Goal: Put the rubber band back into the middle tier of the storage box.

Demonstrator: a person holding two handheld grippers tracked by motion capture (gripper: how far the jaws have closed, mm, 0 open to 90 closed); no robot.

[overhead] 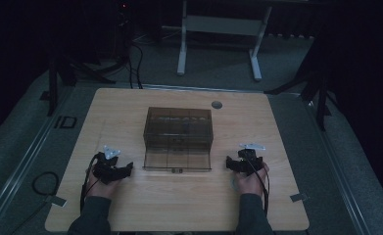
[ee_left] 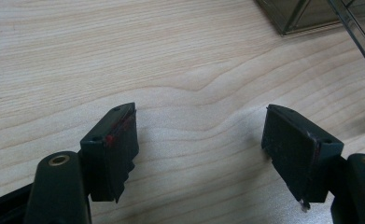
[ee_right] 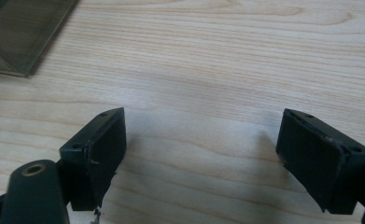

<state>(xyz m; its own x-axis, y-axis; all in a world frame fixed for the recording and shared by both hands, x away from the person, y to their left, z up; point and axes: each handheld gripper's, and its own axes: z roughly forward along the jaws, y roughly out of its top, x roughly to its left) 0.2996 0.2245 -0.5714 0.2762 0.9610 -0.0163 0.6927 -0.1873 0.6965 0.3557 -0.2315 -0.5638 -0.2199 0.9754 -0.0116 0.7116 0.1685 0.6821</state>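
Both forearms enter at the bottom of the high view; the left gripper (overhead: pixel 111 168) and right gripper (overhead: pixel 245 163) rest on the wooden table (overhead: pixel 130 112), jaws wide and empty. Between them, at frame centre, sits a smoky transparent box (overhead: pixel 178 139), about equally near each.

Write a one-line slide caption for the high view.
Two hands rest open left tongs and right tongs on the table, flanking a clear box.
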